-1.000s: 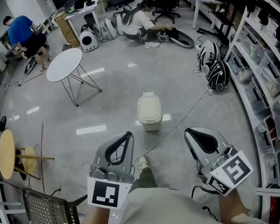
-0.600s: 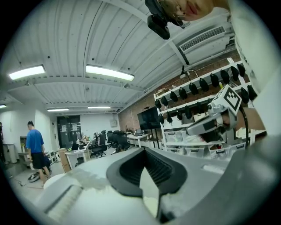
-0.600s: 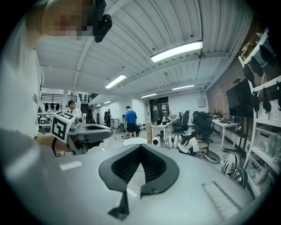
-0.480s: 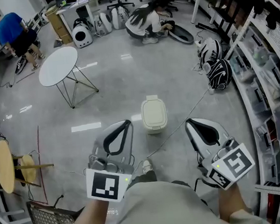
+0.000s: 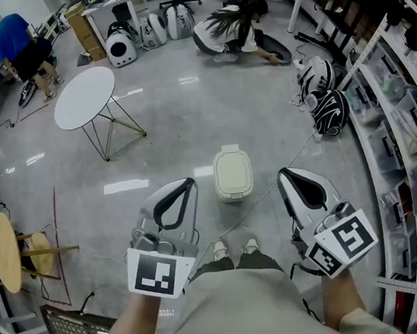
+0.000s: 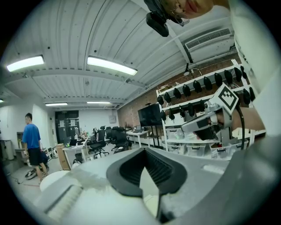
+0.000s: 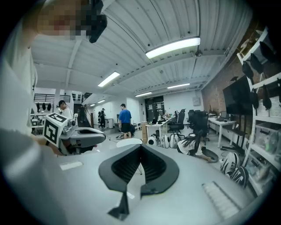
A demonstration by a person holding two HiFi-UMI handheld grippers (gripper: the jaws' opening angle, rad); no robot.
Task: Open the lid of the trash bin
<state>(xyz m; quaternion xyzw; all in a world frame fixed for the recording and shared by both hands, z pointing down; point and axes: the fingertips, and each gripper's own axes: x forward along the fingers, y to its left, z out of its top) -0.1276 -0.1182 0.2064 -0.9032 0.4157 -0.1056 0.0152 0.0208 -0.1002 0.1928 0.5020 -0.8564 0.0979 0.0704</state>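
We've got left gripper (image 5: 189,180) and right gripper (image 5: 282,172) both clenched empty, trash bin (image 5: 229,194) ahead between them with lid (image 5: 232,170) down; probably light, skiddy plastic, so lift the lid's free edge gently.

No words, numbers or brands can be read; the left marker cube (image 5: 159,275) and right marker cube (image 5: 346,242) show only black-and-white squares.
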